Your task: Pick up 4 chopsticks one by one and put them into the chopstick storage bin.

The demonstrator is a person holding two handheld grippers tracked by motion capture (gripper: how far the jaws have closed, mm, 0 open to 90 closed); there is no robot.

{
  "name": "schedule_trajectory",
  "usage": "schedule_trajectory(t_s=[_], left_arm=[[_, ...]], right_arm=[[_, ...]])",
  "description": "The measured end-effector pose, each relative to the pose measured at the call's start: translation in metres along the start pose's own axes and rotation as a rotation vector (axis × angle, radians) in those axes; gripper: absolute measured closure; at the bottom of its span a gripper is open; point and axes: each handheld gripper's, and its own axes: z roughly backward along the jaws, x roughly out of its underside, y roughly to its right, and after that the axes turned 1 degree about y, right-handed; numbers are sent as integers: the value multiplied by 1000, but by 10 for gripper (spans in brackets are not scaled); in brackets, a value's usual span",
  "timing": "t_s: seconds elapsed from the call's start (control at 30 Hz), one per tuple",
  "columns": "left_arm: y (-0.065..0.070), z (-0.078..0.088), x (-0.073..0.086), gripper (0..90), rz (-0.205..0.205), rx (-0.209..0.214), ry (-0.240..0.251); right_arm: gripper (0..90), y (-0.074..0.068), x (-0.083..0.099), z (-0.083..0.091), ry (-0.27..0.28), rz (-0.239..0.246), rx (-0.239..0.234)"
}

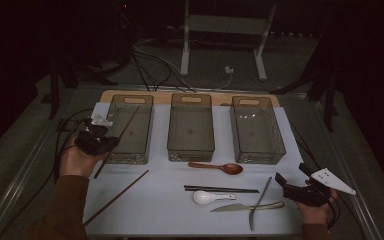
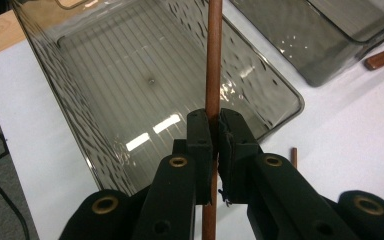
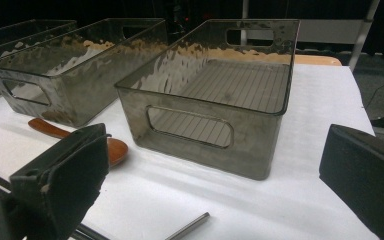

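Left gripper (image 2: 215, 131) has its fingers pinching a brown chopstick (image 2: 213, 55) and holds it slanted over the left bin (image 1: 130, 127) at the bench's far left, so I'd call this the first piece just about to go in, with all three bins looking bare. Right gripper (image 1: 292, 182) waits at the near right corner, fingers spread on nothing, and plenty is left: the second brown chopstick (image 1: 116, 197), black chopsticks (image 1: 221, 189), wooden spoon (image 1: 216, 167), white spoon (image 1: 211, 197), knife (image 1: 247, 206)

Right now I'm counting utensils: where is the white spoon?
In the high view, the white spoon lies on the table's near right half, just below the black chopsticks and left of the knife.
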Motion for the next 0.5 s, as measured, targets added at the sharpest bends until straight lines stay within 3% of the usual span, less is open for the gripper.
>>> schedule_trajectory(t_s=[0.5], left_arm=[[-12,-9,-26,860,14,-11,-19]], right_arm=[[0,0,0,0,1,-1,-1]])
